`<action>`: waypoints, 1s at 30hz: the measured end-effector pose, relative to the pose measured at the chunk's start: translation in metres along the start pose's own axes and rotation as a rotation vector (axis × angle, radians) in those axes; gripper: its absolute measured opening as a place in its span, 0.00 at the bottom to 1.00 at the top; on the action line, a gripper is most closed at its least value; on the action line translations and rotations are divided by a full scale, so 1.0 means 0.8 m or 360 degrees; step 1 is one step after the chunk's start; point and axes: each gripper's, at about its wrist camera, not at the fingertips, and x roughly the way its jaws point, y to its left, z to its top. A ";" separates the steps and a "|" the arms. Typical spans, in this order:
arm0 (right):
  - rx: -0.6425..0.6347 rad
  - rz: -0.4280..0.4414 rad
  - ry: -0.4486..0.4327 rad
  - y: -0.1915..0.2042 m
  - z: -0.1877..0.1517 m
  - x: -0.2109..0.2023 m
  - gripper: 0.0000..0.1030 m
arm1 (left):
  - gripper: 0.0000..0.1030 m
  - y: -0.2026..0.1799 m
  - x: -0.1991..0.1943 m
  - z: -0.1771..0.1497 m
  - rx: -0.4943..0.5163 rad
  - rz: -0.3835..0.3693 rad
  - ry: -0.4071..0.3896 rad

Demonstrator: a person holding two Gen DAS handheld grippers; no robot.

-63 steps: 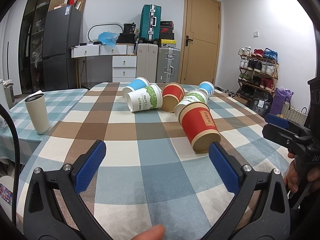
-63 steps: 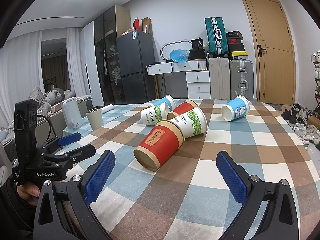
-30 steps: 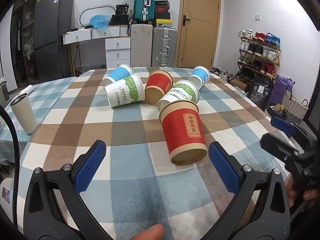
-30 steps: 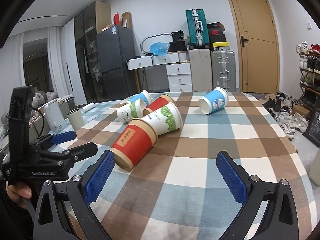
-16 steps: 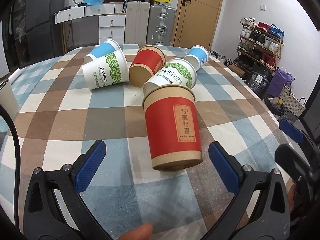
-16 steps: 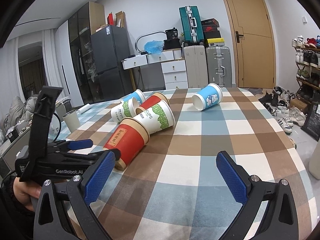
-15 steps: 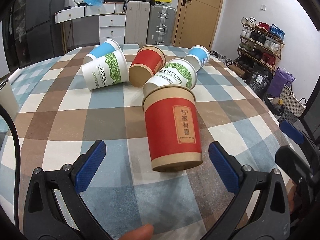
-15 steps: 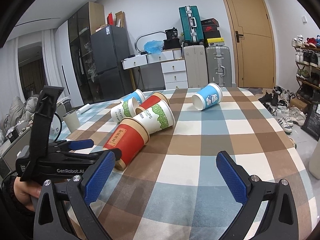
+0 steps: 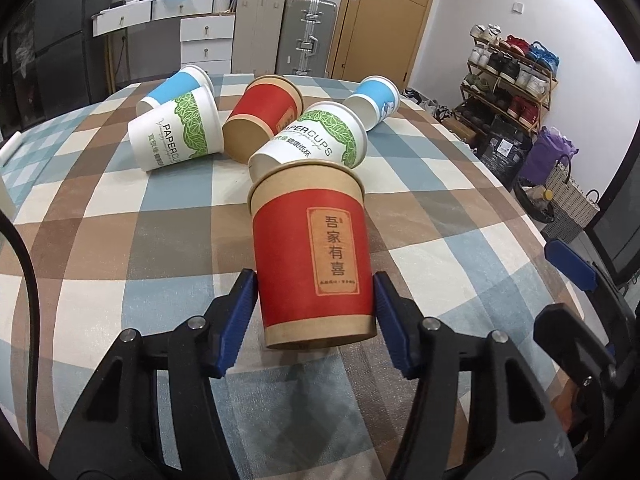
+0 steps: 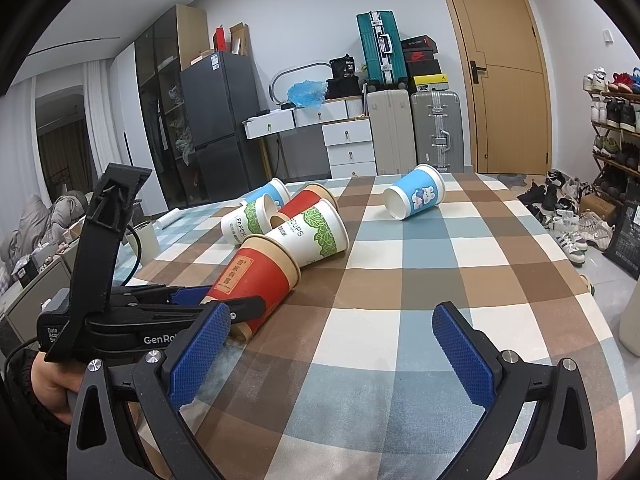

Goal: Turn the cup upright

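A red and tan paper cup (image 9: 316, 256) lies on its side on the checked tablecloth (image 9: 100, 248), base toward me. My left gripper (image 9: 316, 308) has its blue pads against both sides of the cup near its base. The same cup (image 10: 256, 280) and the left gripper (image 10: 224, 304) show at the left of the right wrist view. My right gripper (image 10: 328, 352) is open and empty above the cloth, to the right of that cup.
Several more cups lie on their sides behind it: two white and green ones (image 9: 176, 136) (image 9: 312, 140), a red one (image 9: 264, 118) and two blue ones (image 9: 176, 86) (image 9: 376, 100). The table edge runs along the right, with a shoe rack (image 9: 512, 76) beyond.
My left gripper has moved forward to the red cup and its fingers have closed from wide open onto the cup's sides. The right gripper has hardly moved.
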 end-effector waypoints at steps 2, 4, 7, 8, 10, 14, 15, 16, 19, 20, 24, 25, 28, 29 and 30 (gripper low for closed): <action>-0.0006 0.0000 -0.0007 0.001 0.000 0.000 1.00 | 0.54 0.001 -0.004 -0.001 -0.0005 0.0003 -0.0008; -0.0017 0.0002 -0.0009 0.003 -0.001 0.000 1.00 | 0.54 0.001 -0.011 -0.003 -0.0006 0.0009 -0.0030; -0.0032 0.0007 -0.0014 0.007 -0.001 -0.001 1.00 | 0.54 0.004 -0.026 -0.006 -0.0011 0.0011 -0.0058; -0.0039 0.0008 -0.0017 0.009 -0.001 -0.002 1.00 | 0.54 0.005 -0.032 -0.008 -0.0011 0.0013 -0.0068; -0.0051 0.0012 -0.0019 0.012 0.000 -0.003 1.00 | 0.54 0.007 -0.043 -0.012 -0.0015 0.0016 -0.0089; -0.0063 0.0023 -0.0022 0.019 -0.001 -0.005 1.00 | 0.54 0.011 -0.068 -0.021 -0.0023 0.0020 -0.0125; -0.0067 0.0027 -0.0023 0.020 0.000 -0.005 1.00 | 0.54 0.012 -0.073 -0.023 -0.0022 0.0021 -0.0133; -0.0074 0.0030 -0.0025 0.023 0.000 -0.006 1.00 | 0.54 0.013 -0.080 -0.025 -0.0022 0.0027 -0.0145; -0.0092 0.0037 -0.0032 0.030 -0.001 -0.008 1.00 | 0.54 0.015 -0.099 -0.031 -0.0023 0.0035 -0.0176; -0.0092 0.0040 -0.0032 0.031 -0.001 -0.009 1.00 | 0.54 0.016 -0.106 -0.034 -0.0019 0.0040 -0.0182; -0.0100 0.0046 -0.0021 0.034 -0.005 -0.012 1.00 | 0.54 0.015 -0.127 -0.049 -0.0018 0.0048 -0.0205; -0.0101 0.0047 -0.0017 0.035 -0.006 -0.013 1.00 | 0.54 0.015 -0.132 -0.053 -0.0017 0.0047 -0.0206; -0.0109 0.0044 -0.0017 0.037 -0.007 -0.014 1.00 | 0.54 0.014 -0.146 -0.067 -0.0018 0.0051 -0.0215; -0.0112 0.0046 -0.0018 0.037 -0.007 -0.014 1.00 | 0.54 0.014 -0.150 -0.072 -0.0019 0.0048 -0.0214; -0.0113 0.0049 -0.0019 0.037 -0.008 -0.015 1.00 | 0.54 0.013 -0.155 -0.077 -0.0021 0.0048 -0.0214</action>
